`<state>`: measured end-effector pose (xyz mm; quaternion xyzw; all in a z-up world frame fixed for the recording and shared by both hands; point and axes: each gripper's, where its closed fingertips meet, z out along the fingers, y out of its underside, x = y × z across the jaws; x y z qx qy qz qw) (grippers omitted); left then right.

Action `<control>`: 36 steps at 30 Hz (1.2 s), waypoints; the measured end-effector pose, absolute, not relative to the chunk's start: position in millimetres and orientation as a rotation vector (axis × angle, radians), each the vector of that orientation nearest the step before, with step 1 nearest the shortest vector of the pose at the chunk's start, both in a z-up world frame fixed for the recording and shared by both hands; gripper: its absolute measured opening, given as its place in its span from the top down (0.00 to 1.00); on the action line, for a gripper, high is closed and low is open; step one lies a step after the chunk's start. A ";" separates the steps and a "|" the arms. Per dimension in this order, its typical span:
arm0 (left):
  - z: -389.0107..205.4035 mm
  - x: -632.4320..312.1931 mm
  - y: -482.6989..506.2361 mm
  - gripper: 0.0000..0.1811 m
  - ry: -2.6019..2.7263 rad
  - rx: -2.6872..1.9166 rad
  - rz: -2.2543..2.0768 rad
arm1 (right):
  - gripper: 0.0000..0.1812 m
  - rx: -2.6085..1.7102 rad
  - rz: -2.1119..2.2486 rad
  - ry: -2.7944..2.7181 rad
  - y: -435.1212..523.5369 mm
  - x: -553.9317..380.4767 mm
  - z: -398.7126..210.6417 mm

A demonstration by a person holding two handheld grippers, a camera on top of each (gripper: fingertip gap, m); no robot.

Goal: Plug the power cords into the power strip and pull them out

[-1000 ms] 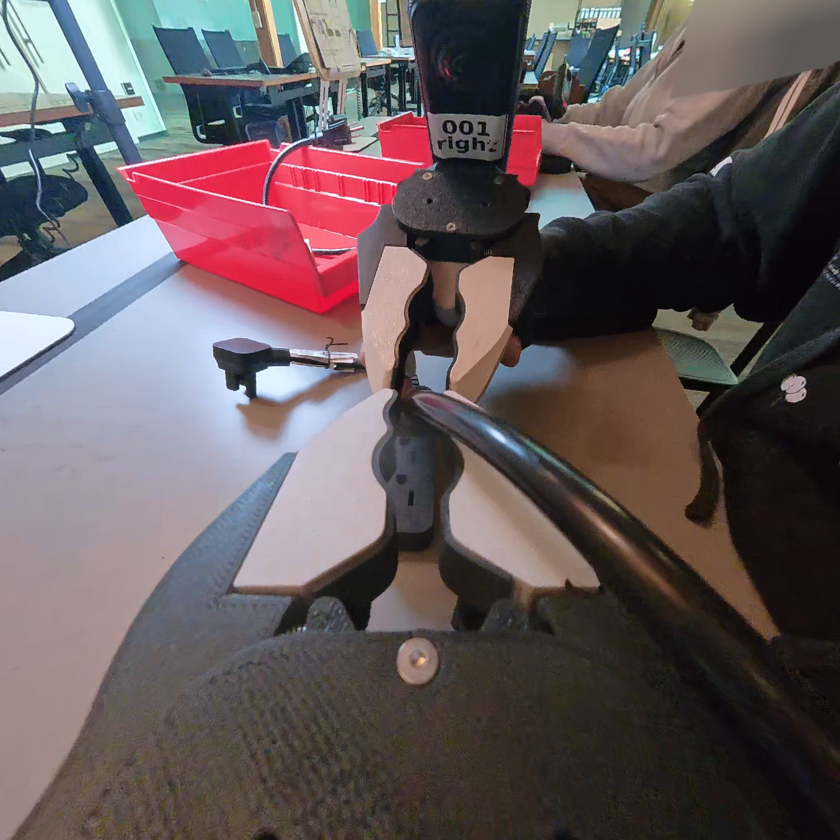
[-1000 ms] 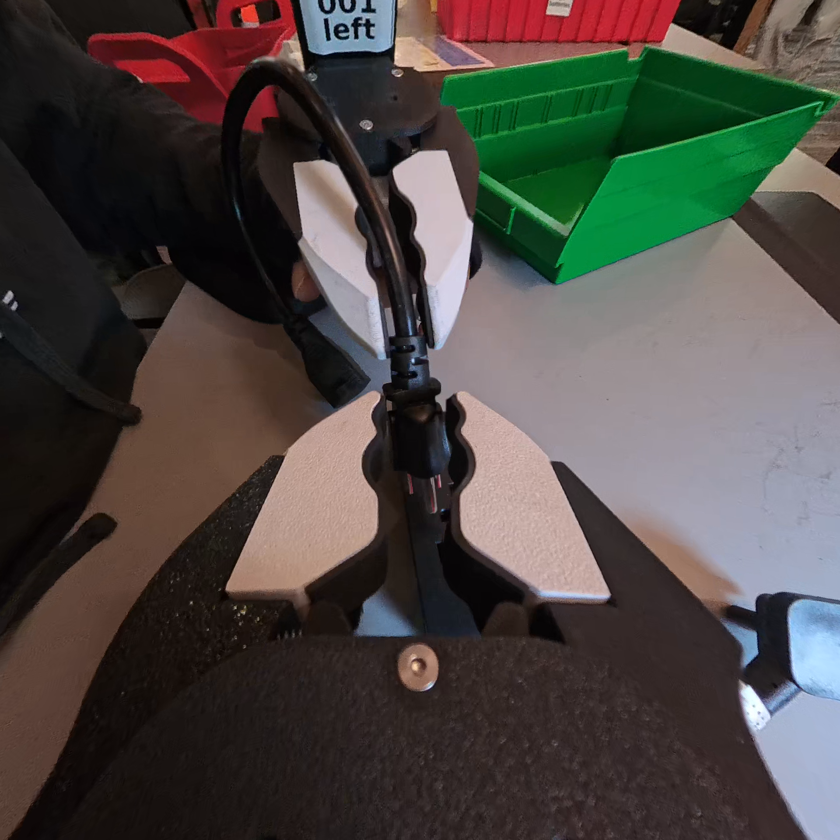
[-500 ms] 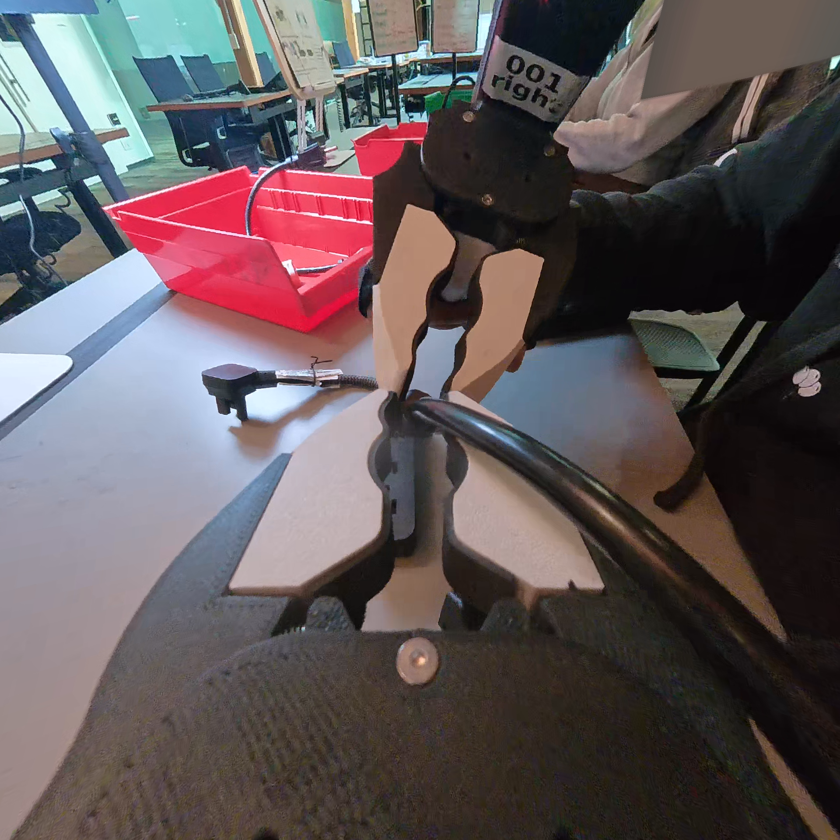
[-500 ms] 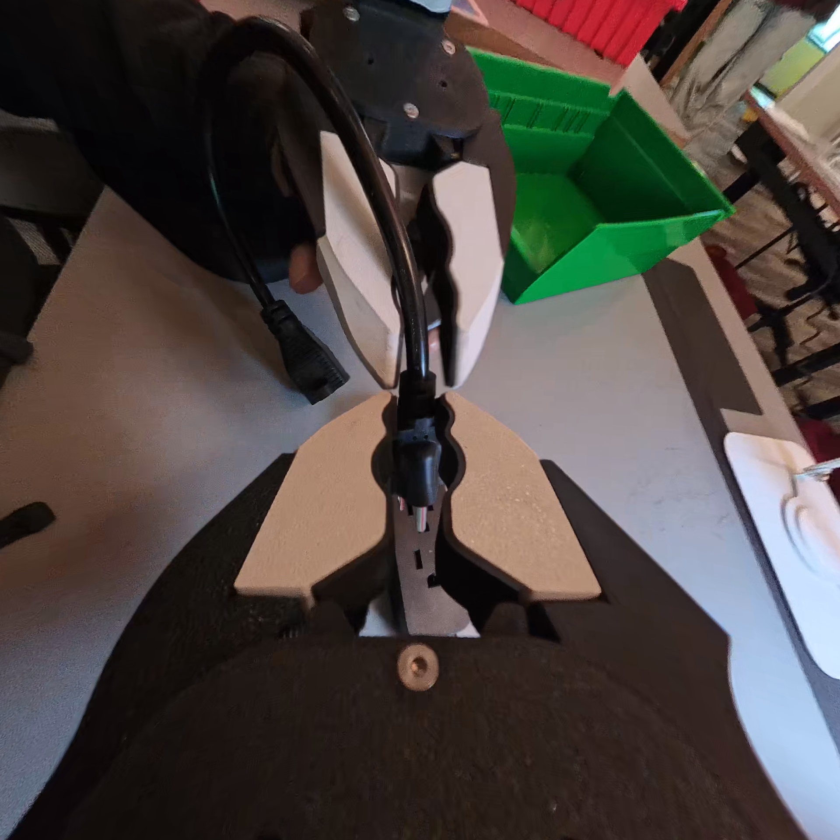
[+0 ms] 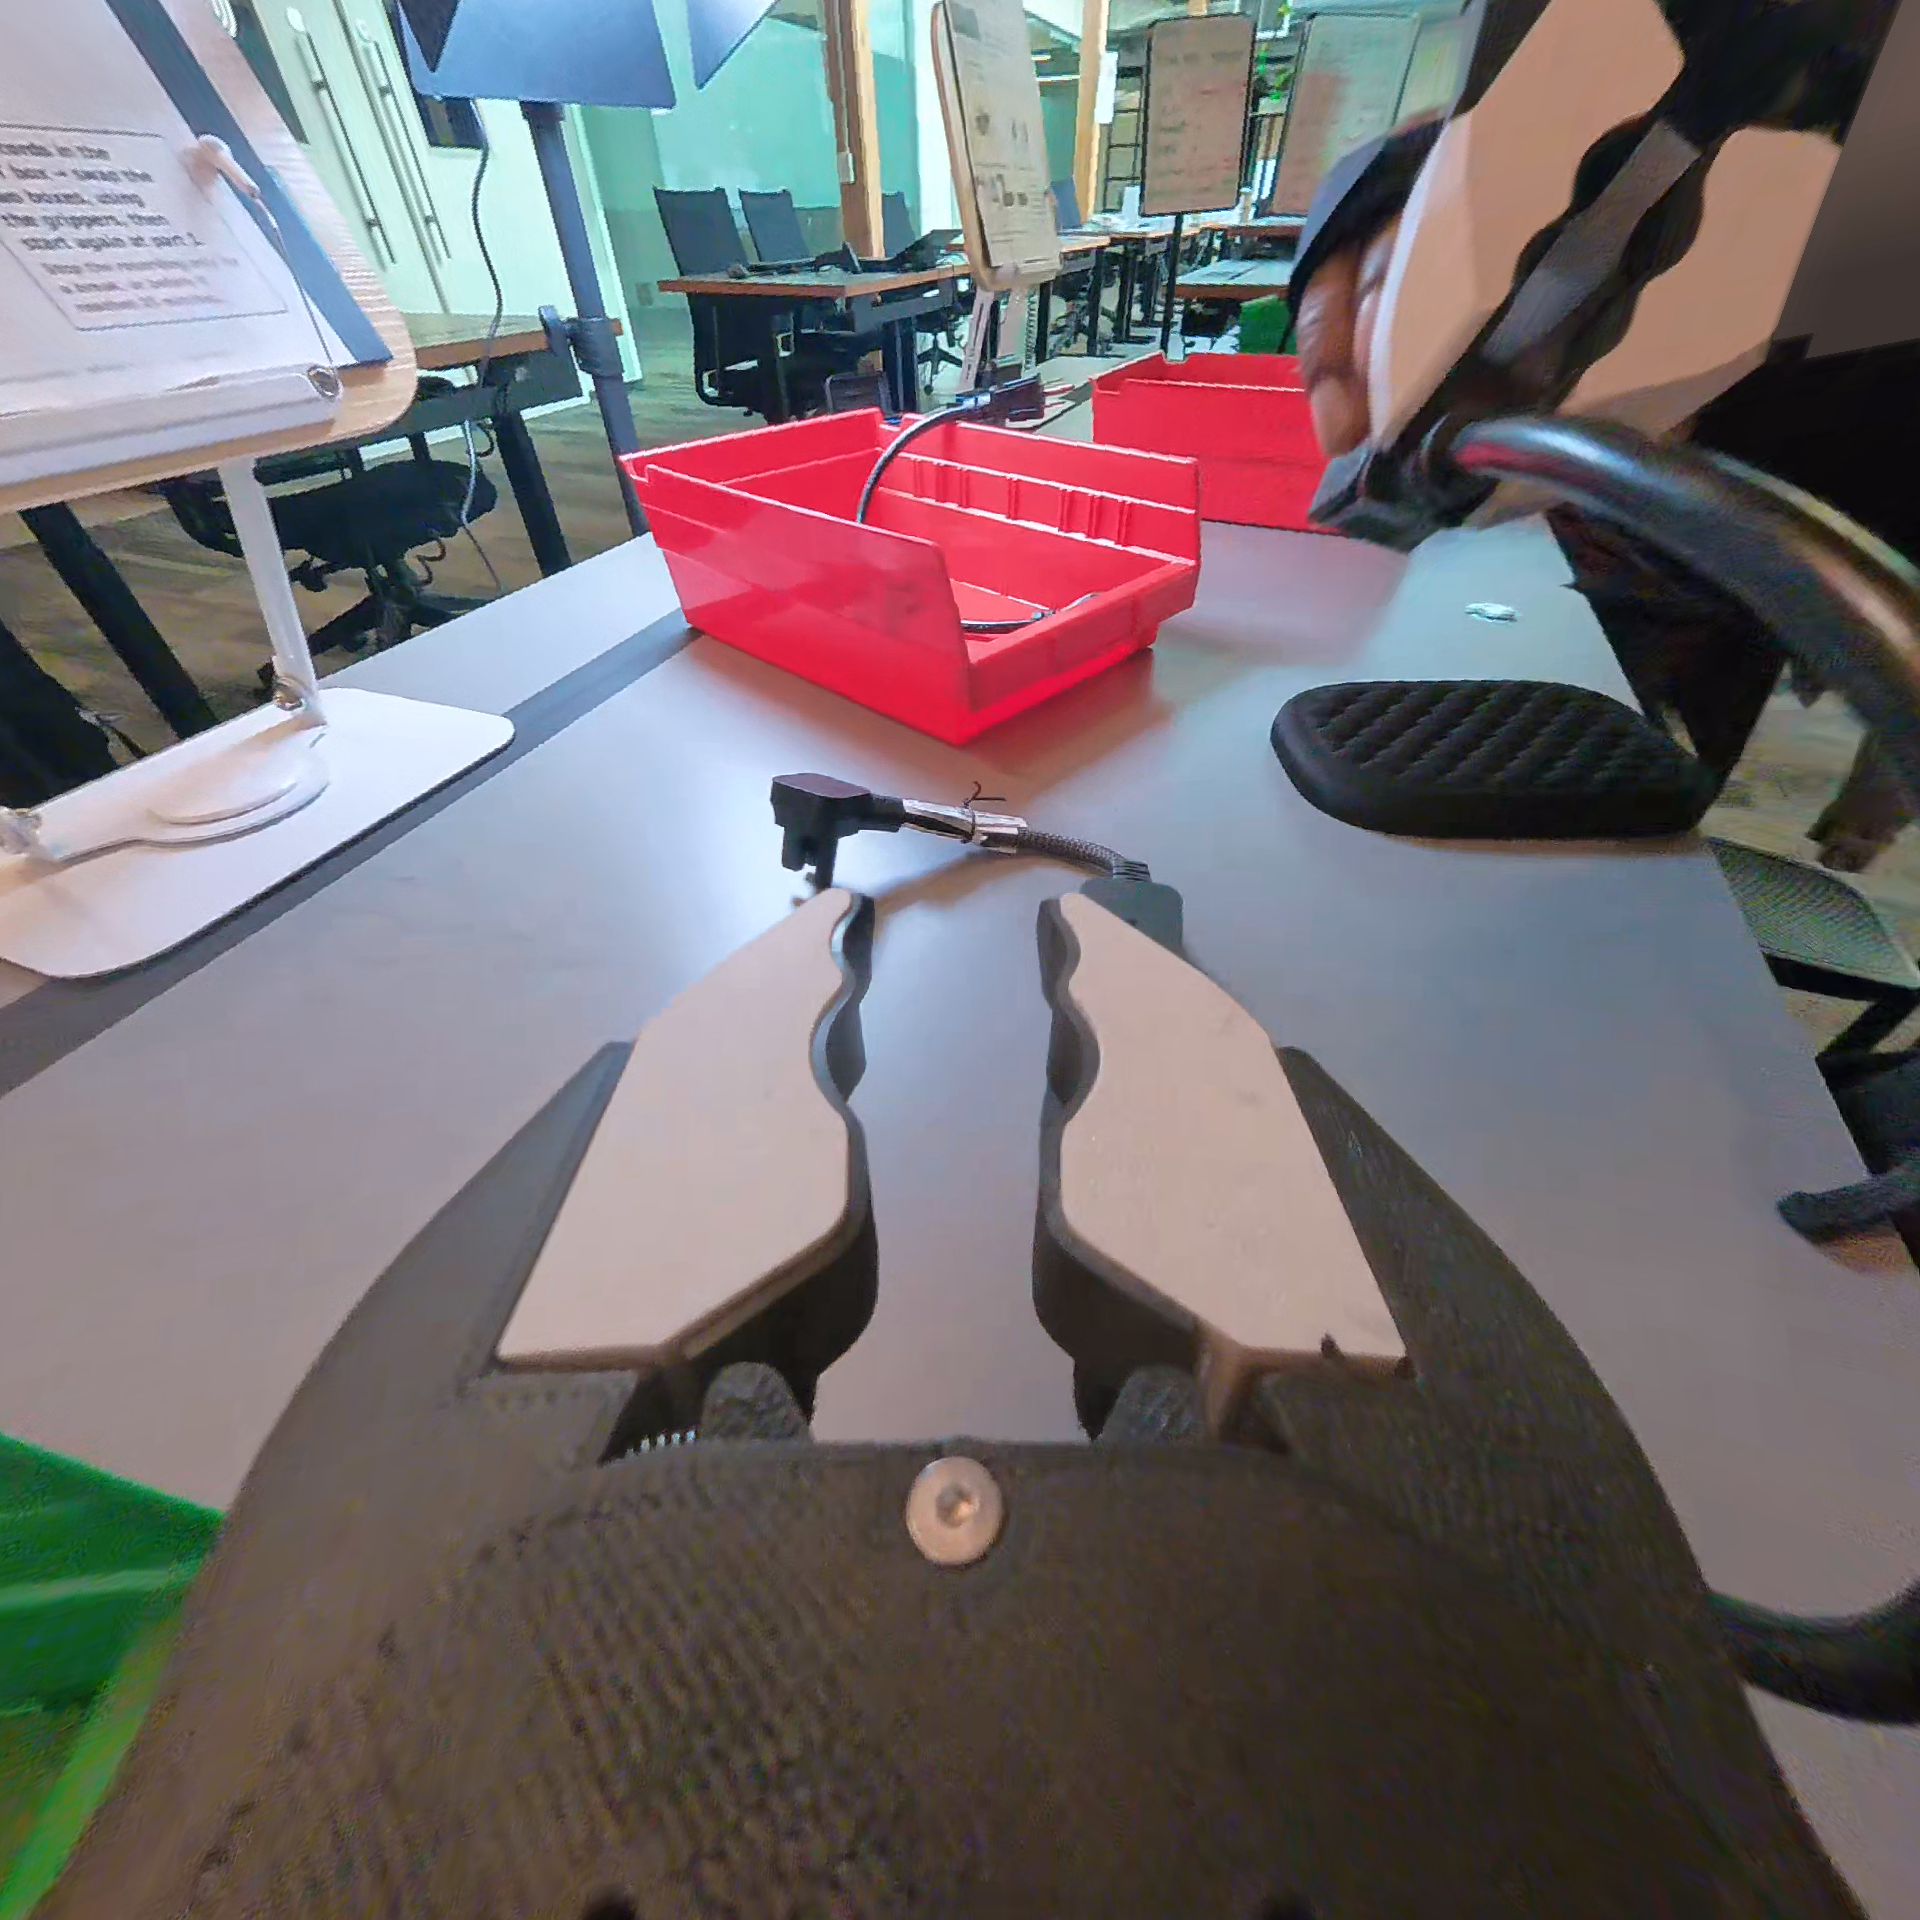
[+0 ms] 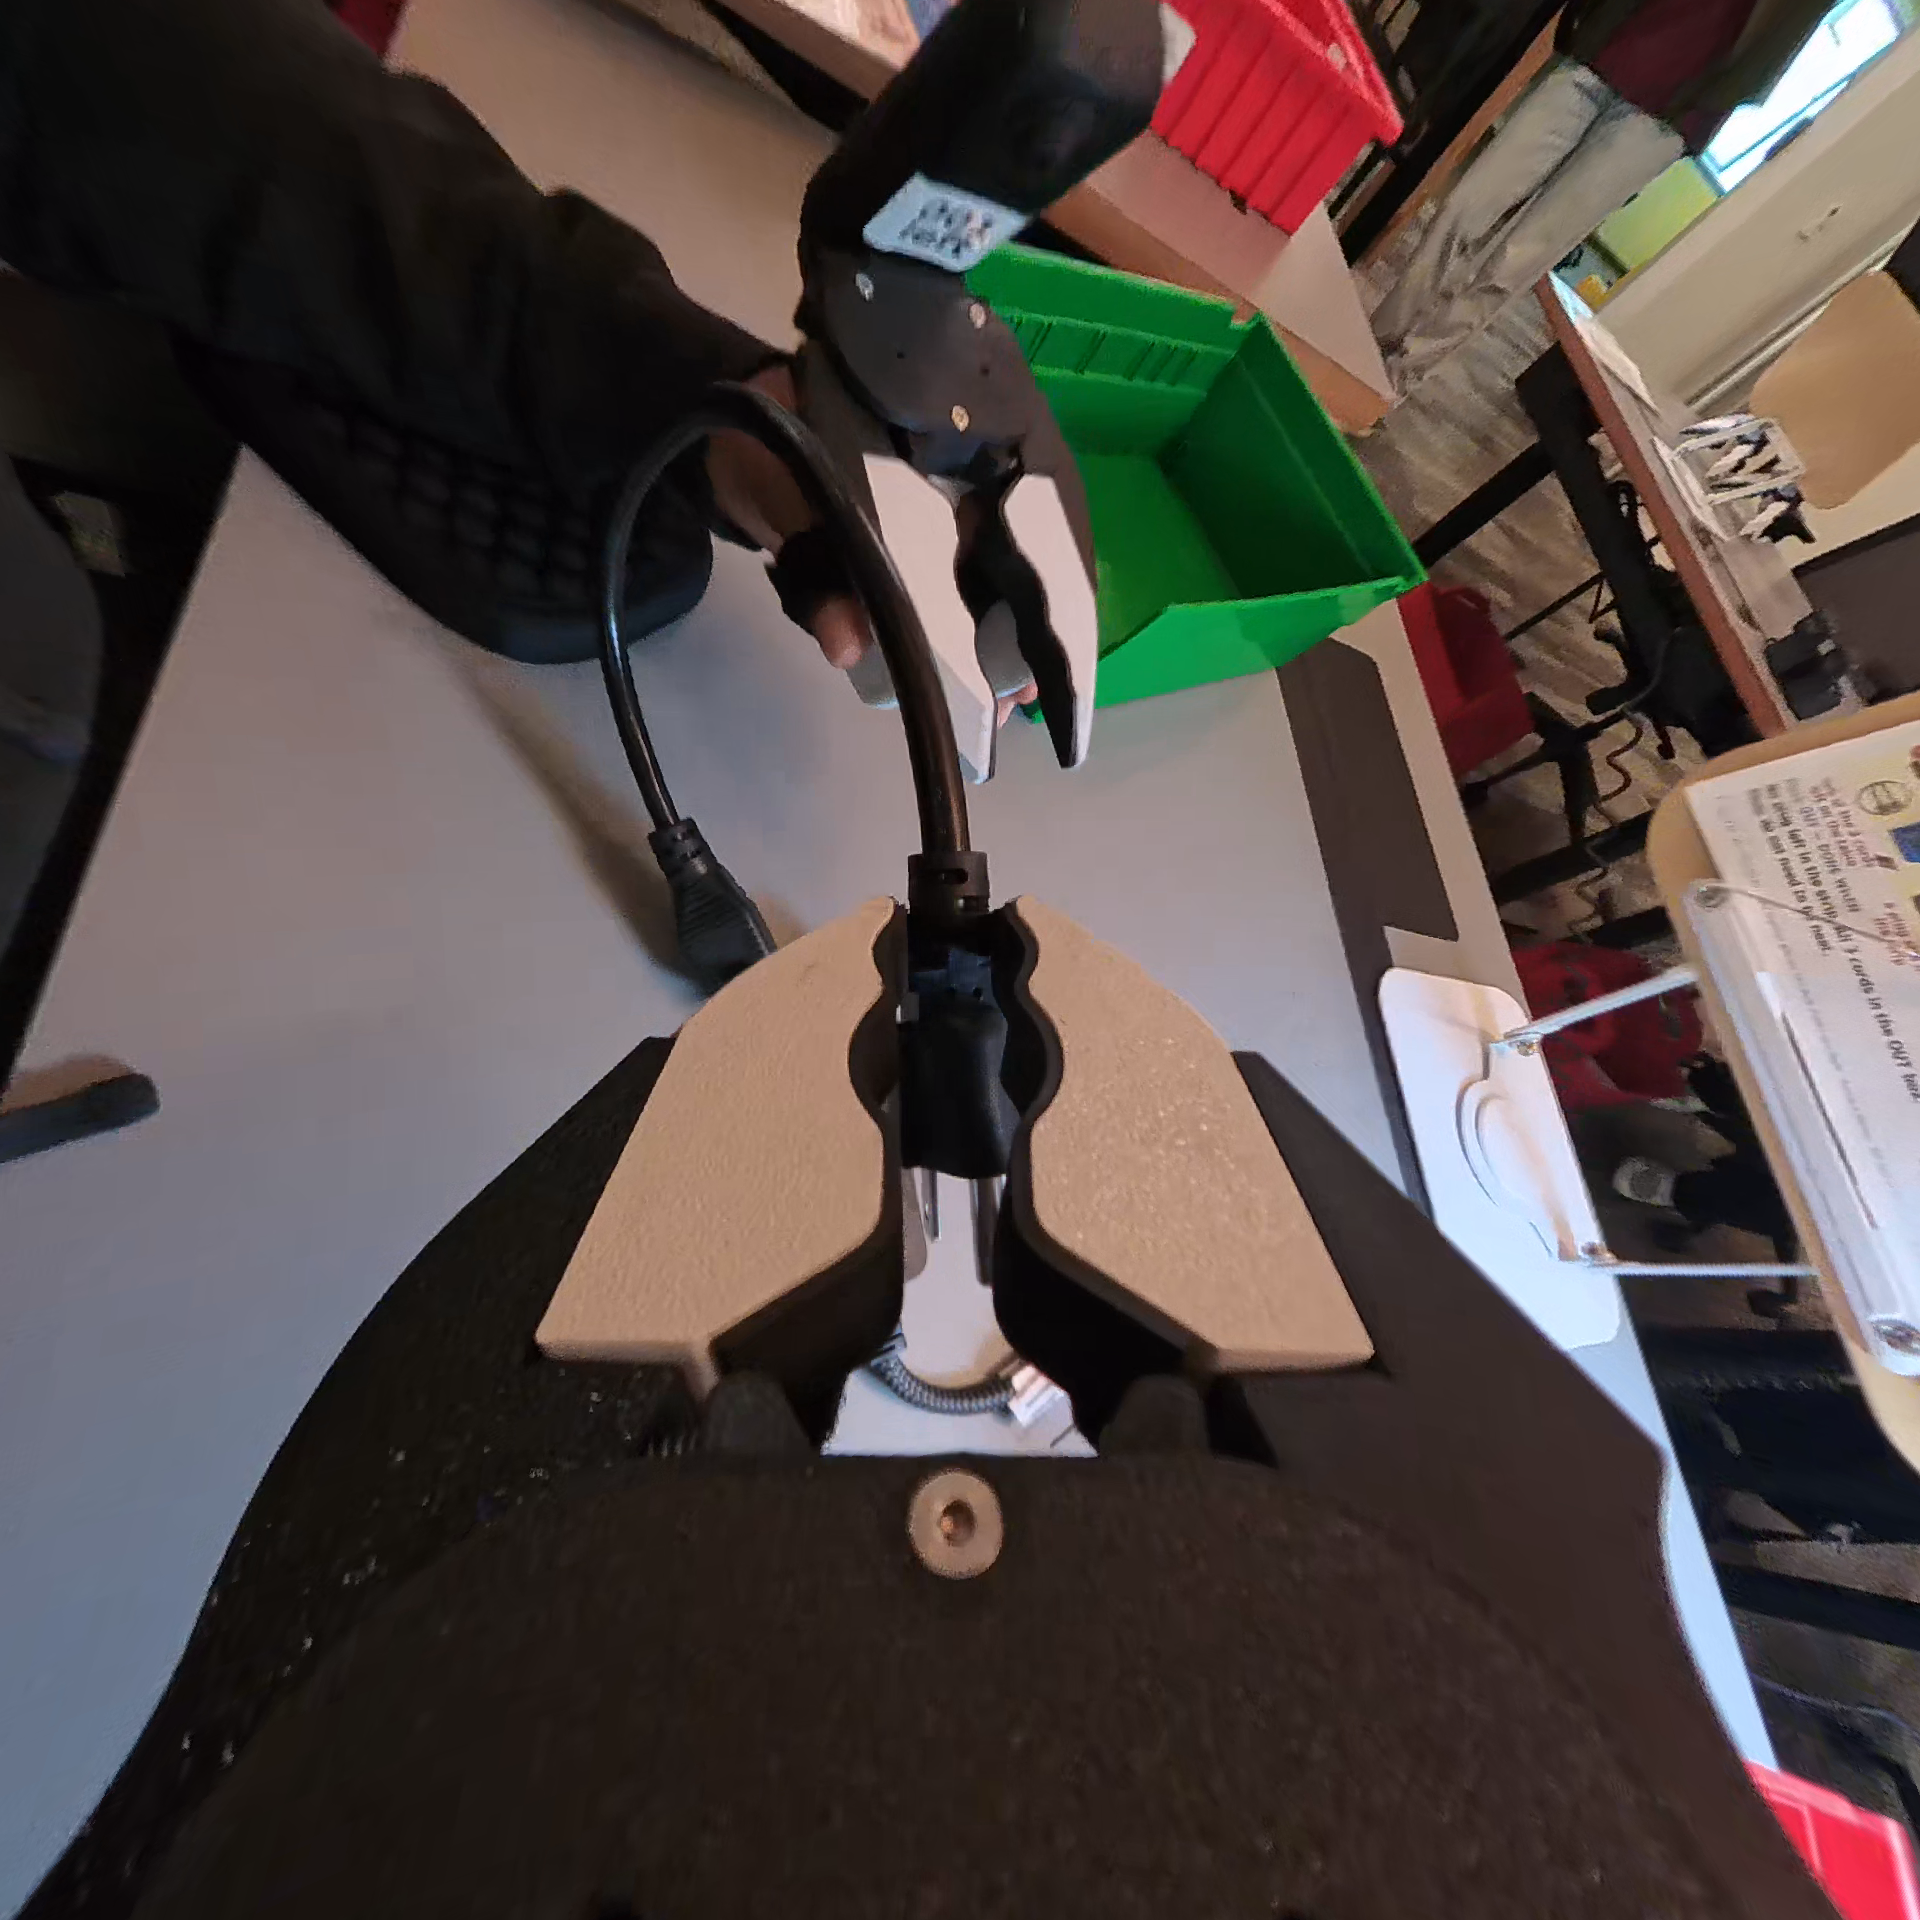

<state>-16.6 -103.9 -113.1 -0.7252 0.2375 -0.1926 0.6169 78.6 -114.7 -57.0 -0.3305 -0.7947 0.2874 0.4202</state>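
Your right gripper [image 6: 951, 935] pinches the short black power cord's pronged plug [image 6: 954, 1081] above the grey table [image 6: 364, 831], while only your left view shows your spread, empty left gripper [image 5: 951, 914] near a braided-cable plug [image 5: 821, 816].

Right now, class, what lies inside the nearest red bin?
In the red bin, a black cable rises over its back wall and shows again at the open front corner. The bin's front wall covers most of the floor, so anything else there is hidden.

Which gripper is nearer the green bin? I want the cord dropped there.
Left. The left gripper, open, hangs beside the green bin, near its front wall. The right gripper is farther back over the table, shut on the cord's plug.
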 end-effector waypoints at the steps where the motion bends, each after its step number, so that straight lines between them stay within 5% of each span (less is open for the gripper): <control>1: -112.4 -18.8 -102.8 0.83 0.534 -1.670 -0.428 | 0.92 -0.820 0.736 -1.991 -116.1 83.1 -48.5; 18: -172.3 9.9 -101.9 0.73 0.716 -1.935 -0.377 | 0.91 -1.095 0.332 -1.518 30.2 208.1 120.4; 33: -219.7 40.5 -101.6 0.63 0.865 -2.117 -0.302 | 0.97 -1.791 0.297 -1.234 241.1 247.2 -6.2; 36: -228.0 39.1 -99.0 0.64 0.891 -2.138 -0.258 | 0.84 -1.847 0.247 -1.170 272.0 246.2 -20.8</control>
